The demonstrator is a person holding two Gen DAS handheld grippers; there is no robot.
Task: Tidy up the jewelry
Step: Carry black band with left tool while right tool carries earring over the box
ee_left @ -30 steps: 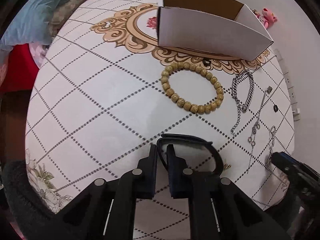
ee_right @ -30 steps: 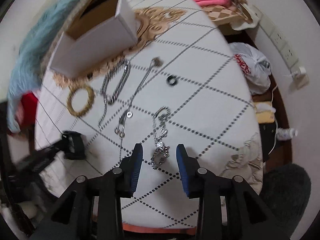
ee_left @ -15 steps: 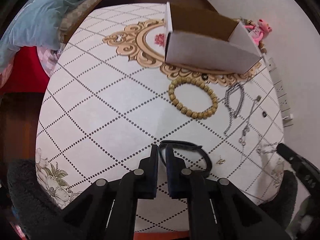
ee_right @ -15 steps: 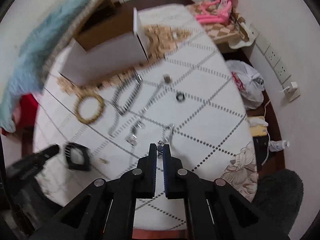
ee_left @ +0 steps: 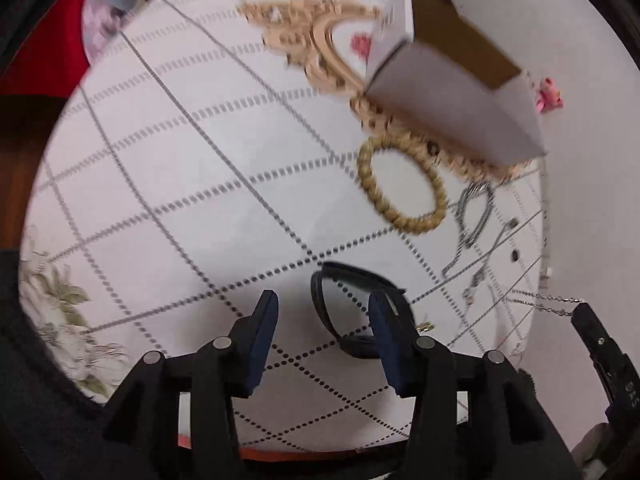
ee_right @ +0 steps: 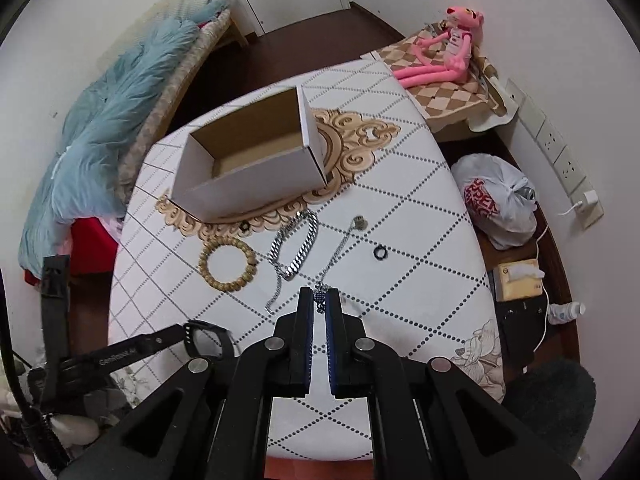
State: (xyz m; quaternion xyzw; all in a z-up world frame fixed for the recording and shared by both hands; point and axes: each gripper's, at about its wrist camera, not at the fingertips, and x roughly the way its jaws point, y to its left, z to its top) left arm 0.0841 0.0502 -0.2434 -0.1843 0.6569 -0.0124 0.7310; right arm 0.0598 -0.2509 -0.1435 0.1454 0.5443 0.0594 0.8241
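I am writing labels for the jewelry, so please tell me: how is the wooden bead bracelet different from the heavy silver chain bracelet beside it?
The bead bracelet is tan, built of round beads; the silver chain bracelet is shiny metal made of flat links.
The bead bracelet lies as a closed round ring; the chain bracelet lies in a narrow loop with a loose tail.
The bead bracelet lies left of the chain bracelet in the right wrist view.
Both rest flat on the table before the box, and neither tool touches them.
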